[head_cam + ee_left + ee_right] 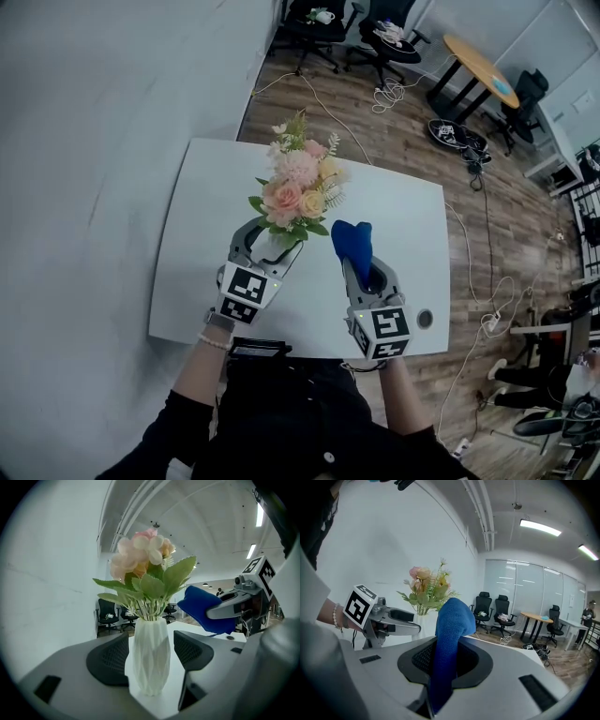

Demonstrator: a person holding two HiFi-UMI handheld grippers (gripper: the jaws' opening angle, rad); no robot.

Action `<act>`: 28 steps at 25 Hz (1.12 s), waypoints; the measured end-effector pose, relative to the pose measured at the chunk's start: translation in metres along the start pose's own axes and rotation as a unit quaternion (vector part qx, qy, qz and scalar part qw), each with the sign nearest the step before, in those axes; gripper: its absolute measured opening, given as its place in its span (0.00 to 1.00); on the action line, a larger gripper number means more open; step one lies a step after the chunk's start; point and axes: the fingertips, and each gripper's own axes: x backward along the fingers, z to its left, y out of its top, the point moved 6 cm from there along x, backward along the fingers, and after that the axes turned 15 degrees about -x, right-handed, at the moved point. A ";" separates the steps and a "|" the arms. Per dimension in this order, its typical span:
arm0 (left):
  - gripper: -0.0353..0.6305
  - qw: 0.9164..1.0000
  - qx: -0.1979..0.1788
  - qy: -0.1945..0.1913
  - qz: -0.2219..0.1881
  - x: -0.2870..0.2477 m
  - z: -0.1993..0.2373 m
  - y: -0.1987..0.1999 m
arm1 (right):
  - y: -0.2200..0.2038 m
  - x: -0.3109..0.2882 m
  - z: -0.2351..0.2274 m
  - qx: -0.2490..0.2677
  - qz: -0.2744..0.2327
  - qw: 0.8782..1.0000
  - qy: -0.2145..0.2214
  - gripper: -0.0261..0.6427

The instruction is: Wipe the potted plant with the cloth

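Left hand-held gripper: jaws wide, set to either side of the white vase of the potted plant, which stands upright on the white table. The head view shows only the pink and cream flowers above this gripper's jaws; the blooms and the gripper body hide most of the vase. The left gripper view supplies what is missing there: the ribbed vase stands between the two dark pads, with a strip of table visible between it and the pad on the right. At the other pad the vase edge overlaps the pad, so contact there cannot be judged. Right hand-held gripper: jaws closed on the blue cloth. The cloth rises from between them and folds over in a rounded bunch beyond the tips. Its lower end drops into the jaw gap and is cut off at the frame's bottom edge. From the right gripper the plant is ahead and to the left, with the left gripper in front of it and the vase largely hidden by that gripper and the cloth. From the left gripper the cloth is to the right of the plant, near its leaves but apart from them. Both grippers are side by side over the near half of the table.
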 end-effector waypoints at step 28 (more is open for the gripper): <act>0.46 0.996 -0.008 0.070 0.053 -0.011 -0.015 -0.004 | -0.006 -0.073 -0.037 0.032 0.045 0.991 0.125 0.17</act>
